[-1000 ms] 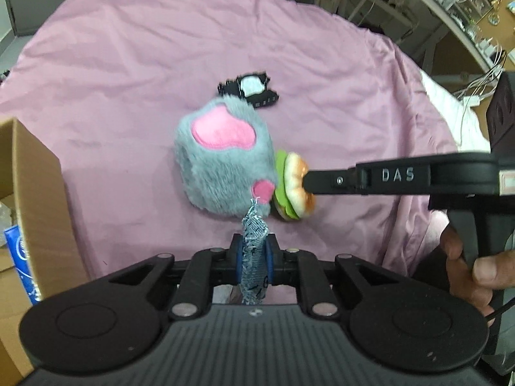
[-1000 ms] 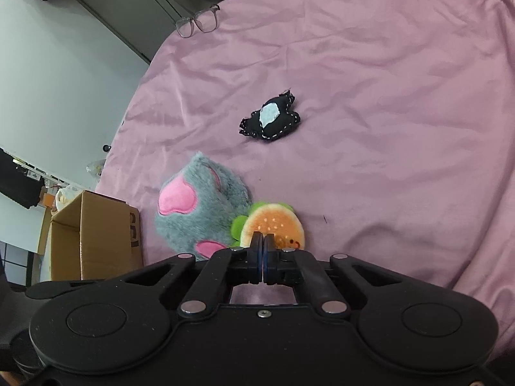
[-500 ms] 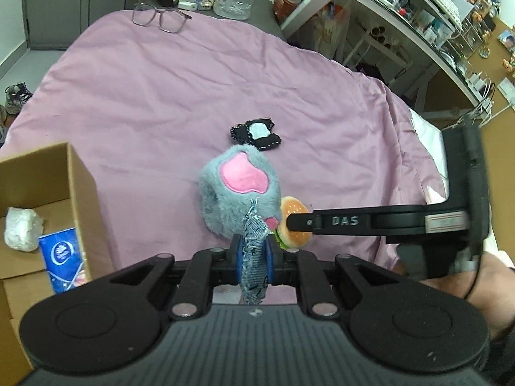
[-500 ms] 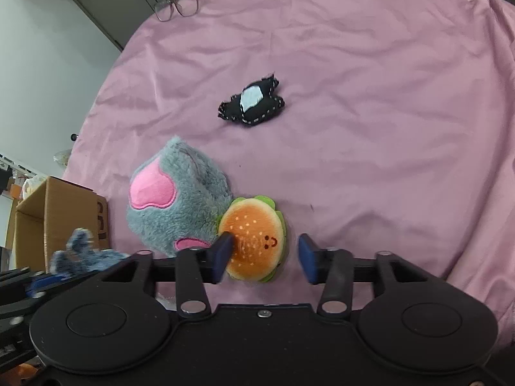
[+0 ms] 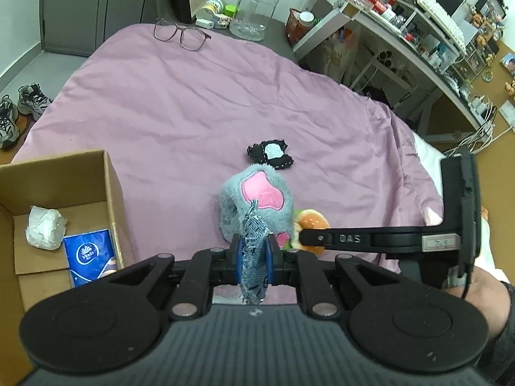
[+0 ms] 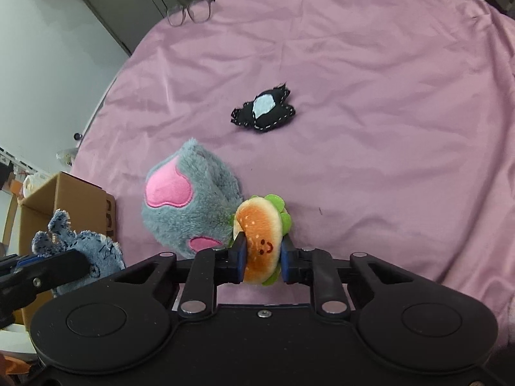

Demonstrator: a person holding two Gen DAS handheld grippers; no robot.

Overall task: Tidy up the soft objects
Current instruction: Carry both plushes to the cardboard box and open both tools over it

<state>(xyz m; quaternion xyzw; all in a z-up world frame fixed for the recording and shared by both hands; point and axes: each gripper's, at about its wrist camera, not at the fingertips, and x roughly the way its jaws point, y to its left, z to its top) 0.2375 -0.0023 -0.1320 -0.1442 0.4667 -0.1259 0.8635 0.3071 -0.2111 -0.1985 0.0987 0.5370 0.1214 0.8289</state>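
Box [image 5: 109, 189] at 9 o'clock in left view, open top; inside: white crumpled wad [image 5: 45, 228] and blue tissue pack [image 5: 91, 257] standing against near wall, wad just beside pack at its 10 o'clock. Same box [image 6: 64, 206] at 9 o'clock in right view, contents hidden there.

Left hand-held gripper [image 5: 254, 257] clamped narrow on denim plush [image 5: 254, 247]; plush long axis runs 12–6 between the pads, frayed top pointing 12, lower end hanging past the jaws. In right view denim plush [image 6: 87, 254] sits at 8 o'clock, in front of box, ears up toward 11.

Right hand-held gripper [image 6: 262, 259] closed on burger plush [image 6: 260, 234], pads pressing both sides; bun face with smile turned toward camera, long axis roughly 12–6, green lettuce edge at 1 o'clock. Burger touching grey plush [image 6: 190, 206] on its 9 o'clock side. In left view burger [image 5: 310, 222] at 3 o'clock of grey plush [image 5: 257, 202], gripper finger coming in from 3 o'clock.

Grey plush lies on pink bedspread [image 6: 370, 80], pink heart patch up, facing 10 o'clock in right view. Black plush [image 6: 264, 112] with white patch well apart at 12–1 o'clock of grey plush, long axis 8–2. Glasses [image 5: 182, 33] near far edge of bed at 11 o'clock. Jug [image 5: 254, 8] beyond bed at 12. Sneakers [image 5: 19, 109] on floor at 9–10 o'clock.
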